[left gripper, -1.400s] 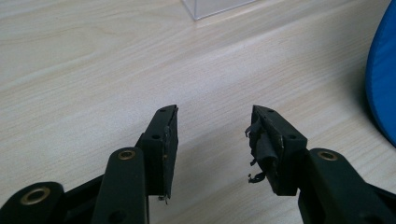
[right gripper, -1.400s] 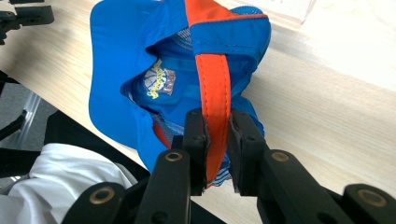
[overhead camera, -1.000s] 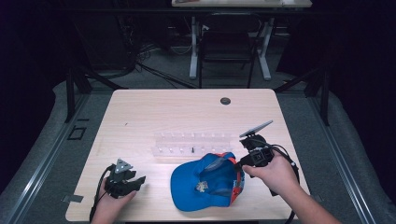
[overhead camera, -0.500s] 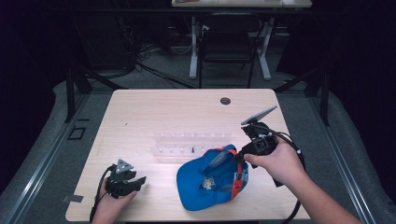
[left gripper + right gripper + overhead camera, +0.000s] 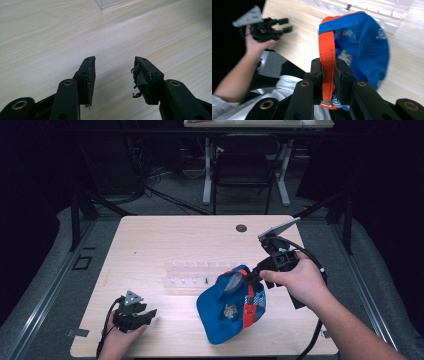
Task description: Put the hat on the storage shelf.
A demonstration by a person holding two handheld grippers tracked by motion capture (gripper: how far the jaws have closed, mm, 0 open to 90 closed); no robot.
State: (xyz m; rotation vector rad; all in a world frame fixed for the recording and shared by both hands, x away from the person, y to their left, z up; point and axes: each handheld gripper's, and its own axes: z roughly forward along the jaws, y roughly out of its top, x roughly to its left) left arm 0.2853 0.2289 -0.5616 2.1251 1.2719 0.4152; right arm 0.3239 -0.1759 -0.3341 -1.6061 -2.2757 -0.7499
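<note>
Cap [image 5: 227, 312] hangs w/ orange strap [image 5: 327, 53] clamped in right hand-held gripper [image 5: 329, 72].

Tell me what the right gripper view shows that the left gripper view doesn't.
Right gripper view alone: the right tool shut on the orange strap of a blue cap, with the person's other hand holding the left tool farther off. Left gripper view alone: that left tool's own black pads standing open over bare wood, nothing between them. Shared: the light wooden table and part of the clear plastic rack.
</note>
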